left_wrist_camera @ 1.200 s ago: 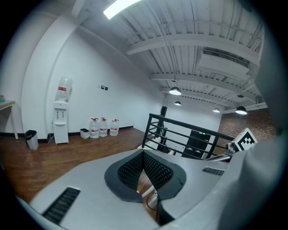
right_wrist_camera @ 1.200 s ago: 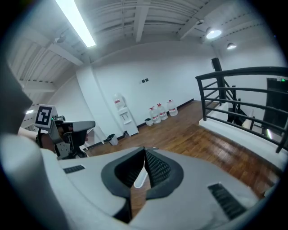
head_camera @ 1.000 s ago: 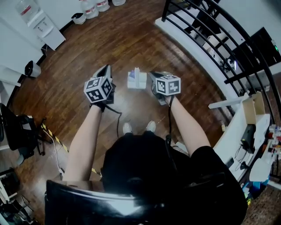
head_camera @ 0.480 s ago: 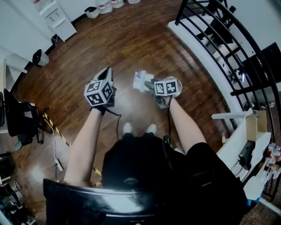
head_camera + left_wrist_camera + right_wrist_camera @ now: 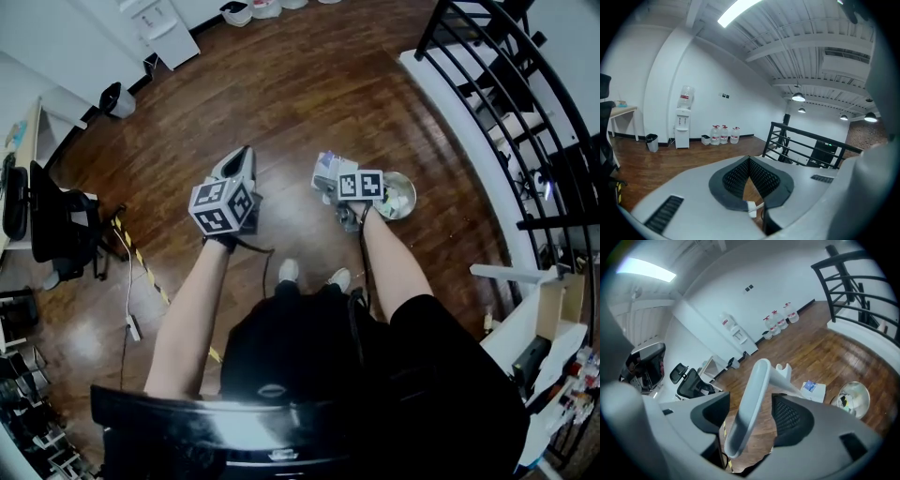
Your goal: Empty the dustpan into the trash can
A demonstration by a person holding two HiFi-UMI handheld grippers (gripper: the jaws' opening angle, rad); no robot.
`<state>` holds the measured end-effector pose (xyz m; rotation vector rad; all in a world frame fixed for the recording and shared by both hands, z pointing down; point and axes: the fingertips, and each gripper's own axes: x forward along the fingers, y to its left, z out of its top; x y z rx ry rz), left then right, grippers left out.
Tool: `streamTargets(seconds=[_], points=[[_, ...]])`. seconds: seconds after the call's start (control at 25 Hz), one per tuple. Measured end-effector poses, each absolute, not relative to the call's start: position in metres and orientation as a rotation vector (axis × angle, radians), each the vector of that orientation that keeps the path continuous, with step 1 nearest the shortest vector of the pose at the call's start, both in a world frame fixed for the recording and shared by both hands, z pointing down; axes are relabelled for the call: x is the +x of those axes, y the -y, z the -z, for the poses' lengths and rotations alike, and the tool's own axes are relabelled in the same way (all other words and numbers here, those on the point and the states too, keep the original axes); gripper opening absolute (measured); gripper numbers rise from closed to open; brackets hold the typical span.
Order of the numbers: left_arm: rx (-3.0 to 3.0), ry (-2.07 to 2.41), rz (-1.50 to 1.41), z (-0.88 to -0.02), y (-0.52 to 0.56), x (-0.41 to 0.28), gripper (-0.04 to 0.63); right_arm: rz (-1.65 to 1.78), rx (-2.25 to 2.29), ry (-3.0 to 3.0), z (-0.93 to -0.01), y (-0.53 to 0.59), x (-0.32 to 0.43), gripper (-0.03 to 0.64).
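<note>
Head view: the pale grey, long-handled plastic dustpan (image 5: pixel 325 171) sits on the wooden floor (image 5: pixel 281 94), just left of the round trash can (image 5: pixel 412 199).

Left gripper view: the left gripper (image 5: pixel 749 164) is closed and empty.

Right gripper view: the right gripper (image 5: pixel 750 416) has just been opening; its jaws stand apart around the handle (image 5: pixel 757 380), which is probably light, stiff and smooth. Grip it mid-shaft.

The dark wooden floor (image 5: pixel 281 84) carries a white dustpan (image 5: pixel 325 172) just beside a round trash can (image 5: pixel 398 195). Along the floor's far edge, by the wall, stand water bottles (image 5: pixel 724 134), a water dispenser (image 5: pixel 682 126) and a small black bin (image 5: pixel 652 142).
</note>
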<state>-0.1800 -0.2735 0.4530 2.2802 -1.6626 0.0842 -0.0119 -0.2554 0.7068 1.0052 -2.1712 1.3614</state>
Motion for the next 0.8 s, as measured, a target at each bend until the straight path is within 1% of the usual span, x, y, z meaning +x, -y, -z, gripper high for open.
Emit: streamTargets(seconds=[0.32,0.4,0.44,0.56,0.8], points=[[2.257,1.685,-0.112,-0.457,0.272,-0.191,0.003,-1.465,0.87,2.205,-0.721,0.265,-0.04,0.284],[2.256,1.685,-0.119,-0.458,0.272,-0.193,0.003,-1.467,0.889,2.212,-0.721,0.27,-0.04,0.233],[2.253,1.687,-0.121,-0.458,0.272,-0.194,0.003,-1.471,0.91,2.216,-0.72,0.274,-0.039,0.188],[2.243,1.693,-0.123,-0.46,0.272,-0.2,0.003,-1.494,0.958,2.233,-0.715,0.283,-0.036,0.01],[2.235,1.691,-0.131,-0.464,0.27,-0.201,0.003,-1.497,0.944,2.25,-0.713,0.283,-0.035,0.005]])
